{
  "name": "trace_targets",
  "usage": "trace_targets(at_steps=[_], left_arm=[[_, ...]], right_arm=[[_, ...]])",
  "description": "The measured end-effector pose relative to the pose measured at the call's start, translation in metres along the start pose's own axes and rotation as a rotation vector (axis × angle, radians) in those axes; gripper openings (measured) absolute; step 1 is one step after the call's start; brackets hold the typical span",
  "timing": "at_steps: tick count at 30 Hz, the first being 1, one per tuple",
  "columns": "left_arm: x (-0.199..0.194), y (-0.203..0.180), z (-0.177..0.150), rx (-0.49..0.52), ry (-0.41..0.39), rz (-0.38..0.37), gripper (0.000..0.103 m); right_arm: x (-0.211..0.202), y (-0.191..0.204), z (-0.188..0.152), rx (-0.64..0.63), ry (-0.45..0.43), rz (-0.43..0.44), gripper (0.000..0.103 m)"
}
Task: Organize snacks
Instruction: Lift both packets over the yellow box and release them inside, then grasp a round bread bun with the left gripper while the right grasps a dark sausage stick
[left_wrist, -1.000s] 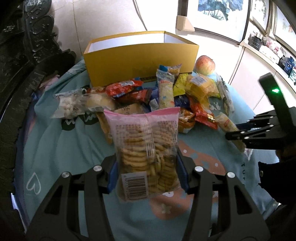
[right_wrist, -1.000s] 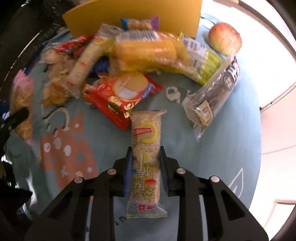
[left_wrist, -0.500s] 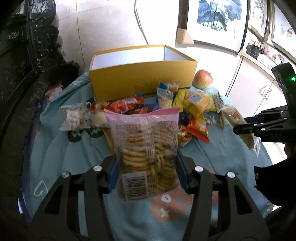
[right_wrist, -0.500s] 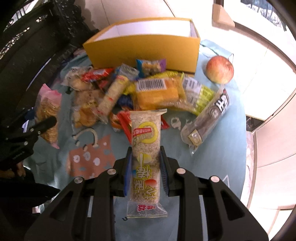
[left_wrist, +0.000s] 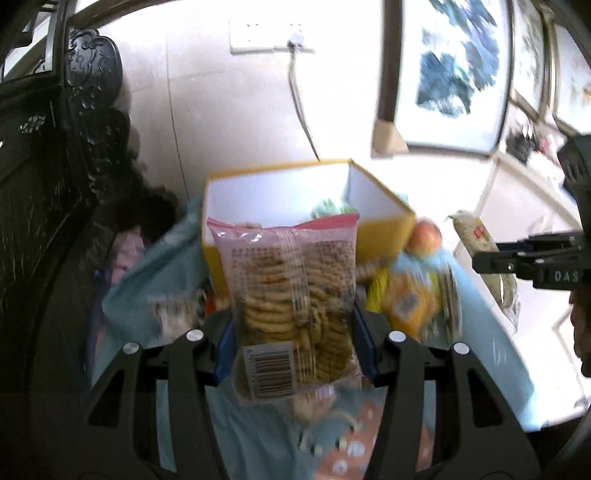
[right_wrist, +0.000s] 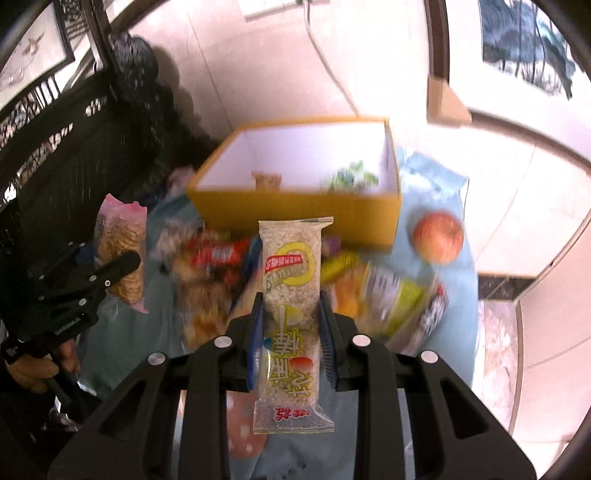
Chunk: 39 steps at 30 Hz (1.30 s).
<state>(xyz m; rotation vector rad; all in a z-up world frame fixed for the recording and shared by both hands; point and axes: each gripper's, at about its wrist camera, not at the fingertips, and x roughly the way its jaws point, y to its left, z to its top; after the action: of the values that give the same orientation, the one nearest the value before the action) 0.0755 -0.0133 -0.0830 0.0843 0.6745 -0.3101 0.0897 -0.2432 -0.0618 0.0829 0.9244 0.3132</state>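
My left gripper (left_wrist: 295, 343) is shut on a pink bag of round cookies (left_wrist: 291, 291), held upright above the table. My right gripper (right_wrist: 291, 336) is shut on a long clear pack of rice-crisp bar (right_wrist: 290, 310). Both packs hang in front of a yellow box (right_wrist: 295, 214) with white inner walls; a couple of small snacks lie inside it. The right gripper with its bar (left_wrist: 480, 240) shows at the right edge of the left wrist view. In the right wrist view the left gripper with the pink bag (right_wrist: 122, 251) is at the left, a hand below it.
A heap of snack packs (right_wrist: 214, 273) lies on the light-blue cloth (right_wrist: 454, 332) before the box. An apple (right_wrist: 437, 236) sits right of the box. Dark carved furniture (left_wrist: 55, 184) stands at the left, a tiled wall and framed pictures behind.
Both grippers have risen with their packs and tilted up, so the box's inside and the wall behind now show. The snack heap has dropped lower in both views.
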Motion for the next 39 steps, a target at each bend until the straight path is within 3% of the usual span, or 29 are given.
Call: trace_targets(at_steps=[4, 12, 14, 15, 16, 19, 24, 27, 30, 35, 39], left_arm=[[0.014, 0.01, 0.045, -0.046, -0.04, 0.027, 0.053], [0.062, 0.008, 0.128, -0.001, -0.063, 0.044, 0.054], [0.08, 0.007, 0.141, 0.017, -0.05, 0.059, 0.062], [0.089, 0.008, 0.145, 0.021, -0.041, 0.071, 0.084], [0.102, 0.009, 0.15, 0.021, -0.023, 0.092, 0.096], [0.124, 0.019, 0.151, 0.007, 0.041, 0.144, 0.096], [0.103, 0.029, 0.121, -0.036, 0.02, 0.153, 0.096], [0.09, 0.028, 0.082, -0.083, 0.042, 0.136, 0.096], [0.08, 0.016, 0.033, -0.069, 0.076, 0.155, 0.096], [0.082, -0.006, -0.057, -0.007, 0.223, 0.139, 0.096], [0.086, -0.012, -0.098, 0.001, 0.295, 0.124, 0.096]], right_arm=[[-0.002, -0.005, 0.046, -0.01, -0.051, -0.009, 0.028], [0.023, -0.011, 0.139, -0.028, -0.116, -0.041, 0.028], [0.04, -0.013, 0.164, -0.02, -0.116, -0.039, 0.029], [0.048, -0.014, 0.172, -0.019, -0.108, -0.044, 0.035], [0.056, -0.016, 0.178, -0.016, -0.099, -0.064, 0.046], [0.067, -0.027, 0.181, 0.009, -0.088, -0.117, 0.051], [0.061, -0.047, 0.137, 0.04, -0.041, -0.142, 0.051], [0.061, -0.057, 0.099, 0.067, 0.01, -0.175, 0.051], [0.059, -0.065, 0.047, 0.104, 0.049, -0.213, 0.051], [0.059, -0.087, -0.041, 0.253, 0.114, -0.248, 0.051], [0.072, -0.104, -0.085, 0.33, 0.197, -0.257, 0.051]])
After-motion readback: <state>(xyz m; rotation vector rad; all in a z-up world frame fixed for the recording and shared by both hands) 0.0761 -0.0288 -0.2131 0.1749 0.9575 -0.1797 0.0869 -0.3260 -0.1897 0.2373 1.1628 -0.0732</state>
